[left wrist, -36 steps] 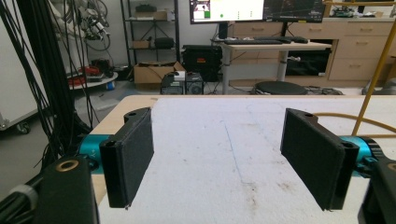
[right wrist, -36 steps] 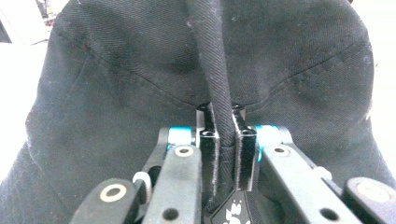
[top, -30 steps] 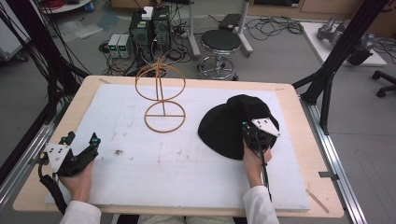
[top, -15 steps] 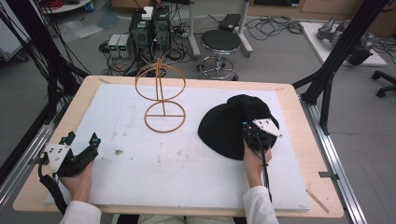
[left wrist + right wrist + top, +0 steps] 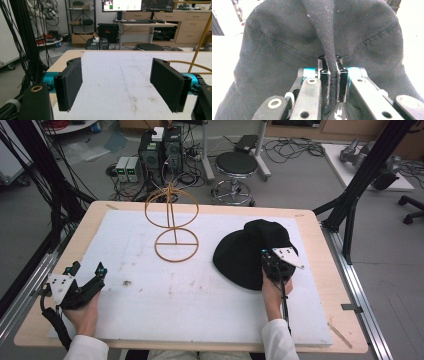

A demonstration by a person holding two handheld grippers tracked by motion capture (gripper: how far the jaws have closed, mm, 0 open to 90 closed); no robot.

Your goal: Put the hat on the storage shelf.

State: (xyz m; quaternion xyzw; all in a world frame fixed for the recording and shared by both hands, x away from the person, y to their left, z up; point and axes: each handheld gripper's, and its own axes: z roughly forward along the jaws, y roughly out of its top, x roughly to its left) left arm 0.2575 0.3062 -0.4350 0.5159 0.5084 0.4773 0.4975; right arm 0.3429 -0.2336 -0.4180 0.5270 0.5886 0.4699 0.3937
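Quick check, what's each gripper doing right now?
Left gripper: open, holding nothing, low over the white mat.
Right gripper: shut on a fold of the black hat.

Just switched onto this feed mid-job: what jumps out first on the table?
The black hat on the right of the white mat stands out most, with the right gripper shut on a pinched fold of its fabric. Behind the middle of the mat stands a tan wire hat stand, empty. At the mat's near left corner, the left gripper rests with its jaws wide open, holding nothing.
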